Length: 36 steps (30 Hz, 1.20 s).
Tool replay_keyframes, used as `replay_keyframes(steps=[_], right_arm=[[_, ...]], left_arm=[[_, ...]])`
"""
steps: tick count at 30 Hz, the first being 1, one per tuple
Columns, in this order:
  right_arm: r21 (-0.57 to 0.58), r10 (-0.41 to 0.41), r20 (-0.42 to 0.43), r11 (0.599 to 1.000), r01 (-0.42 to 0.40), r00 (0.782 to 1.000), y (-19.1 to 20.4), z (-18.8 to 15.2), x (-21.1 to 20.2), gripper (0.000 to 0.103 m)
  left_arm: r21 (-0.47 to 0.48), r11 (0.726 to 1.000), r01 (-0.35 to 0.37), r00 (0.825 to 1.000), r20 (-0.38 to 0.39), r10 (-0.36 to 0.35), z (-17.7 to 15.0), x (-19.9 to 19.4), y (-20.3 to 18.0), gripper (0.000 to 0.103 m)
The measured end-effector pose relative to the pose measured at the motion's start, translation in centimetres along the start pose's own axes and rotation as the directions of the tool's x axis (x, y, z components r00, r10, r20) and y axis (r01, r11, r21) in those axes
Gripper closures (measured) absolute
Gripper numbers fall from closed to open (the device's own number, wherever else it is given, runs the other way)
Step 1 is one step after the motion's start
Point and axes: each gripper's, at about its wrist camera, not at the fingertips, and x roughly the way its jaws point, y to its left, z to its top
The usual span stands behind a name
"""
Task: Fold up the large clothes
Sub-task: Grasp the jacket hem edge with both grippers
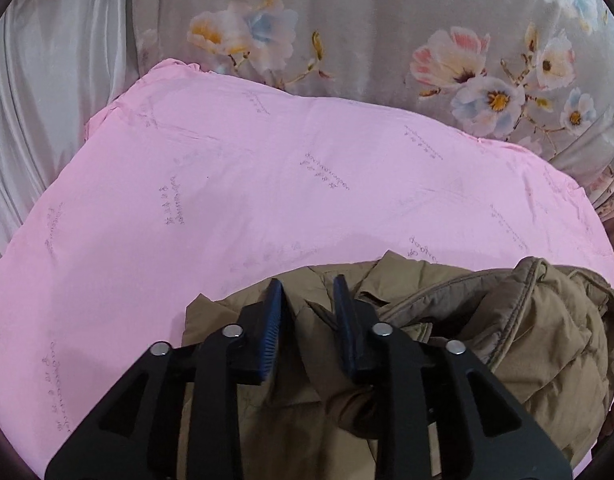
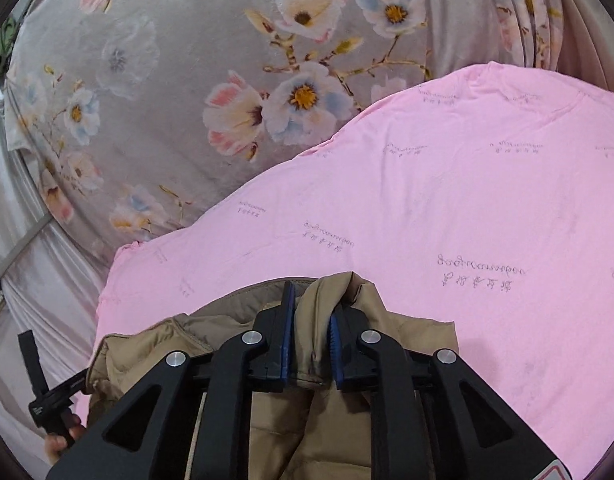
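Note:
A tan padded jacket (image 1: 547, 340) lies bunched on the near part of a pink sheet (image 1: 267, 200). My left gripper (image 1: 307, 292) hovers over the jacket's flat edge with its jaws apart; cloth runs under and between them, and the pads do not press on it. In the right wrist view the jacket (image 2: 139, 356) lies under my right gripper (image 2: 312, 304). Its blue pads stand close together, with an upright fold of the jacket filling the gap between them. A black part of the left gripper and a hand (image 2: 61, 442) show at the lower left of that view.
The pink sheet (image 2: 467, 200) with faint printed lettering covers the work surface. Behind it hangs a grey cloth with large flowers (image 1: 387, 20) (image 2: 187, 100). Pale satin fabric (image 1: 47, 100) drapes down on the left side.

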Motion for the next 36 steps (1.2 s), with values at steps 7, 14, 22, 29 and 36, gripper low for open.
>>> replay_keyframes(steps=[7,14,22,29,36], right_arm=[[0.039,0.085,0.148,0.995,-0.092,0.985,0.3,-0.1,-5.1,0.055],[-0.168,-0.083,0.188,0.979,0.115,0.979,4.4,0.2,-6.9,0.045],[-0.44,-0.269,-0.012,0.866,0.237,0.963,7.6,-2.4,3.5,0.074],[-0.458,-0.382,-0.077,0.834,0.307,0.921,5.0,-2.8,9.7,0.074],[-0.343,-0.331,-0.137,0.9,0.269,0.934,2.1,-3.4,11.0,0.076]], left_arm=[[-0.001,1.0,-0.017,0.983,0.185,0.017,0.7,-6.1,1.7,0.027],[0.208,0.978,-0.004,0.988,0.149,-0.028,-0.4,-6.0,-5.0,0.027],[0.222,0.97,-0.099,0.995,0.006,0.1,-0.2,2.6,-7.5,0.032],[0.128,0.985,-0.114,0.99,-0.064,0.123,-0.7,7.0,-4.4,0.031],[0.014,0.998,-0.061,0.995,-0.081,0.062,-1.9,8.6,-2.4,0.02]])
